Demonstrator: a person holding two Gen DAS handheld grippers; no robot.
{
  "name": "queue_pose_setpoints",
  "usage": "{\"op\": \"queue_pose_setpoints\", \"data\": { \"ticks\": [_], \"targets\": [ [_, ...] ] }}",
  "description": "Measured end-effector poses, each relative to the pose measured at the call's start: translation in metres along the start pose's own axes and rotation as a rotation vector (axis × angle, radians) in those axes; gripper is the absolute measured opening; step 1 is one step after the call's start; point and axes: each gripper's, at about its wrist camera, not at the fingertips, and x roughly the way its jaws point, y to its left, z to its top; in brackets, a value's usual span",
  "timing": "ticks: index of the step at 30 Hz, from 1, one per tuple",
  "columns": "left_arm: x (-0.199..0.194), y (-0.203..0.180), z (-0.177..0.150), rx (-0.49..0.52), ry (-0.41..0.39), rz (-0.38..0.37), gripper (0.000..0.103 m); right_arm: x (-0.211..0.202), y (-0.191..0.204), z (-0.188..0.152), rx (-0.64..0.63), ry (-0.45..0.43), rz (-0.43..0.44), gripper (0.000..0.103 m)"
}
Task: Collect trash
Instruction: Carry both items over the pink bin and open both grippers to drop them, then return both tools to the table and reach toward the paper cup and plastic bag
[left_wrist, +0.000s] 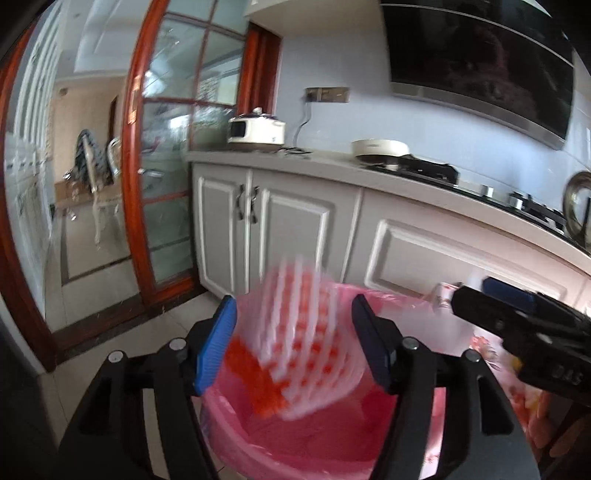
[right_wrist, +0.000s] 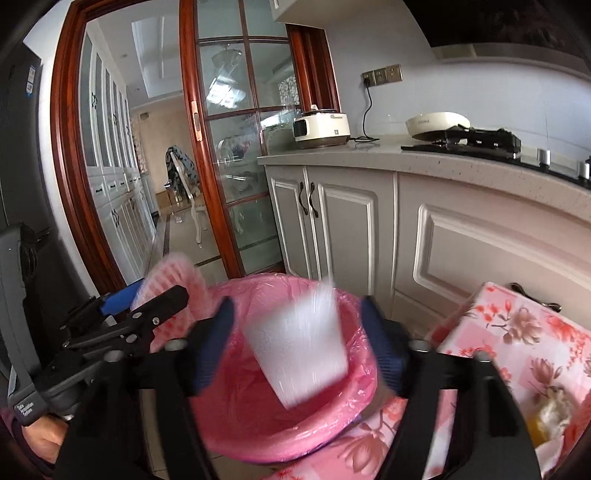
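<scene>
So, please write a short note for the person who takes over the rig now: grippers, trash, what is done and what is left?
Left gripper: open, a red-and-white paper cup blurred between its fingers, not pressed, over the bin.
Right gripper: open, a white cup blurred between its fingers, likewise loose.
Pink lined bin is directly below both.
Done: both cups brought to the bin.
Left: crumpled scraps on the floral tablecloth.

Left gripper (left_wrist: 293, 341): jaws spread wide, blue pads facing each other, nothing pressed between them; it points forward and slightly downward. Right gripper (right_wrist: 297, 341): jaws likewise apart, same downward tilt. In the left wrist view, the right gripper sits at 3 o'clock, just beside.
</scene>
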Motion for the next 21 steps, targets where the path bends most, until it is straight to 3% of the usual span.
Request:
{"op": "queue_pose_setpoints", "data": {
  "ticks": [6, 11, 17, 21],
  "targets": [
    [-0.012, 0.004, -0.009, 0.002, 0.003, 0.02, 0.069, -0.01, -0.012, -0.007, 0.013, -0.014, -0.01, 0.07],
    [-0.046, -0.013, -0.015, -0.003, -0.031, 0.03, 0.082, -0.053, -0.021, -0.013, 0.021, -0.044, -0.052, 0.07],
    [-0.097, -0.071, -0.035, 0.057, -0.052, -0.014, 0.098, -0.121, -0.036, -0.036, 0.035, -0.067, -0.118, 0.071],
    [-0.119, -0.115, -0.053, 0.101, -0.026, -0.088, 0.098, -0.17, -0.054, -0.06, 0.052, -0.059, -0.182, 0.071]
  ]
}}
